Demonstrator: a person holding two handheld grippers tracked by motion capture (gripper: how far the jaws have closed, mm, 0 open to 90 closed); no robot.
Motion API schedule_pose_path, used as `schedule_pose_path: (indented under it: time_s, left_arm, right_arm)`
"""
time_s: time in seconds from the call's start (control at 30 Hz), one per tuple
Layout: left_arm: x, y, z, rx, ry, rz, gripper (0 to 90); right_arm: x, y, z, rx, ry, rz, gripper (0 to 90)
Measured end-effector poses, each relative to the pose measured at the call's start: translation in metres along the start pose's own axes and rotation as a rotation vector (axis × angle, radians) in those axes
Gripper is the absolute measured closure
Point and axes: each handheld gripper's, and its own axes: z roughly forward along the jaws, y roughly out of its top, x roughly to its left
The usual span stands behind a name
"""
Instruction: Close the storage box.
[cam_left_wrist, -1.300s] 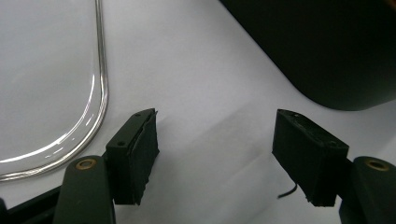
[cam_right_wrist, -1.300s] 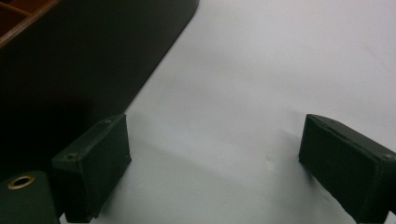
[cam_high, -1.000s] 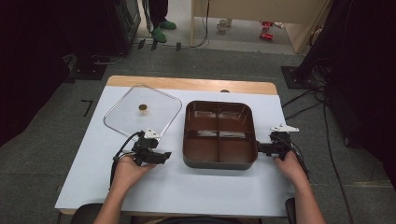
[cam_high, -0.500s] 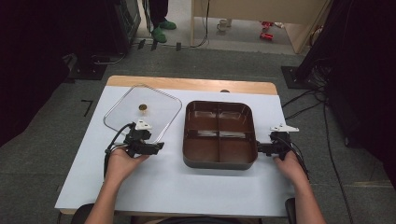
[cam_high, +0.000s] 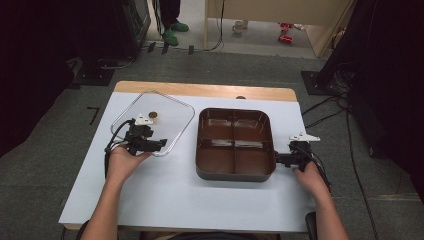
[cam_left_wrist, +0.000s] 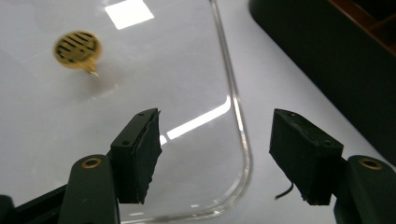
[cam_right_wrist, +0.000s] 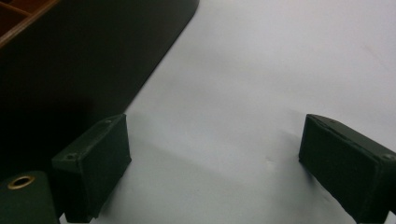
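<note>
Left claw (cam_high: 159, 144) shifted onto the clear lid (cam_high: 172, 117); white table (cam_high: 165, 200) unchanged.

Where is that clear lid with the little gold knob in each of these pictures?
High view: the clear lid lies at left of centre on the white table, left of the brown tray.
Left gripper view: it takes up the left and middle, its rounded corner between the left tool's open jaws.
Right gripper view: not in it.
Shared landmark: the brown tray's dark wall, in every view.
</note>
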Motion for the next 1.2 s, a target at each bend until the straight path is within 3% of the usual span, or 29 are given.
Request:
schedule_pose_path:
  time_s: [0.17,0.47,0.53,0.6,0.7,0.83,0.9,1.0,1.2]
  left_arm:
    - [0.014,0.008,0.004,-0.009,0.027,0.012,34.7]
    - [0.040,0.021,0.010,-0.013,0.068,-0.002,35.6]
    - [0.044,0.025,0.013,-0.037,0.066,-0.014,35.9]
    - [0.050,0.028,0.019,-0.028,0.089,-0.006,36.4]
    - [0.059,0.032,0.029,-0.046,0.089,-0.034,37.3]
    - [0.072,0.034,0.042,-0.015,0.094,-0.072,37.9]
    - [0.077,0.034,0.048,-0.029,0.081,-0.098,38.1]
    - [0.079,0.031,0.057,-0.022,0.066,-0.112,39.0]
    - [0.076,0.028,0.071,0.016,0.084,-0.096,46.7]
  right_arm:
    - [0.000,0.000,0.000,0.000,0.000,0.000,8.3]
    - [0.000,0.000,0.000,-0.001,0.001,0.001,8.3]
    - [0.000,0.000,0.000,-0.001,0.000,0.001,8.3]
    - [0.000,0.000,0.000,-0.001,0.001,0.001,8.3]
    - [0.000,0.000,0.000,-0.001,0.001,0.001,8.3]
    - [0.000,0.000,0.000,-0.001,0.000,0.001,8.3]
    - [0.000,0.000,0.000,-0.001,0.000,0.000,8.3]
    - [0.000,0.000,0.000,-0.001,0.001,0.001,8.3]
    - [0.000,0.000,0.000,-0.001,0.000,0.001,8.3]
